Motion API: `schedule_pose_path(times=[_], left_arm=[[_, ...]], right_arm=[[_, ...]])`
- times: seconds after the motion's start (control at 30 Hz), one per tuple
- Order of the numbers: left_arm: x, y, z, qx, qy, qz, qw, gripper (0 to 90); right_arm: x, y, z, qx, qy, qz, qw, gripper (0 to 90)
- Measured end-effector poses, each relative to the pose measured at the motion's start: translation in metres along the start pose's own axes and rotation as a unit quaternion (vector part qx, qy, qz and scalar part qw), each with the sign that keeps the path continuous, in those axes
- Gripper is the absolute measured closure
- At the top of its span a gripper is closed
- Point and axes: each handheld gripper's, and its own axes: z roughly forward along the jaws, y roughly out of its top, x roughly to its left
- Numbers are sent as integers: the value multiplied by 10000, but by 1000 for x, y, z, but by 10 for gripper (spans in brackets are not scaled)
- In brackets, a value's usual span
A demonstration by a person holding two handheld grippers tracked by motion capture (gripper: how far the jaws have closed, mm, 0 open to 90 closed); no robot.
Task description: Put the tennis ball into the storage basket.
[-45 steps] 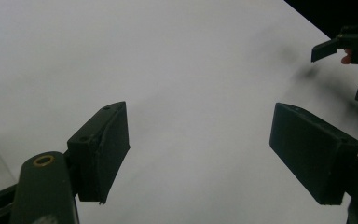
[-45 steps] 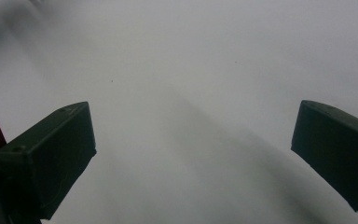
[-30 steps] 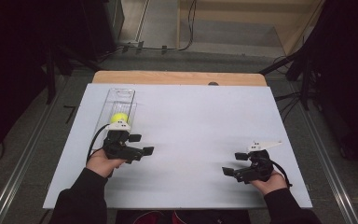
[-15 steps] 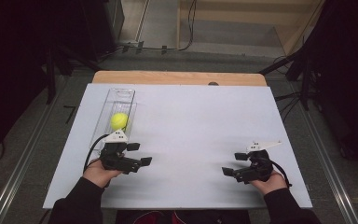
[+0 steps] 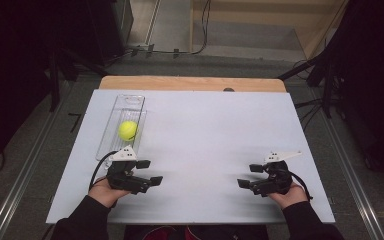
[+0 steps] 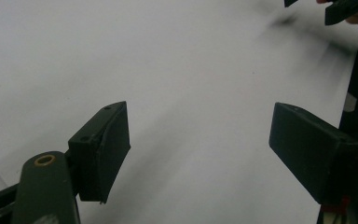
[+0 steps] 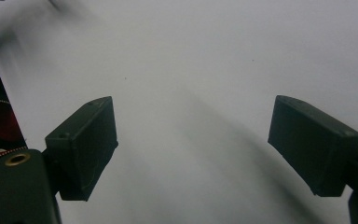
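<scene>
Resting in a clear plastic oblong tray (image 5: 111, 119) at the left side of the white table (image 5: 210, 130): a yellow-green tennis ball (image 5: 128, 130), untouched. Just short of the tray's near end, the left gripper (image 5: 150, 171), jaws apart with nothing between them. Well apart at the table's right, the right gripper (image 5: 247, 176), jaws just closing further yet visibly gapped, gripping nothing.
</scene>
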Motion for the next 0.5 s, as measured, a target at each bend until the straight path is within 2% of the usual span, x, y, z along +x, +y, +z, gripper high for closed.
schedule_pose_path(times=[0.5], left_arm=[[-1, -17, 1, 104, 7, -1, 9999, 207]], right_arm=[[1, -1, 1, -25, -78, -109, 9999, 135]])
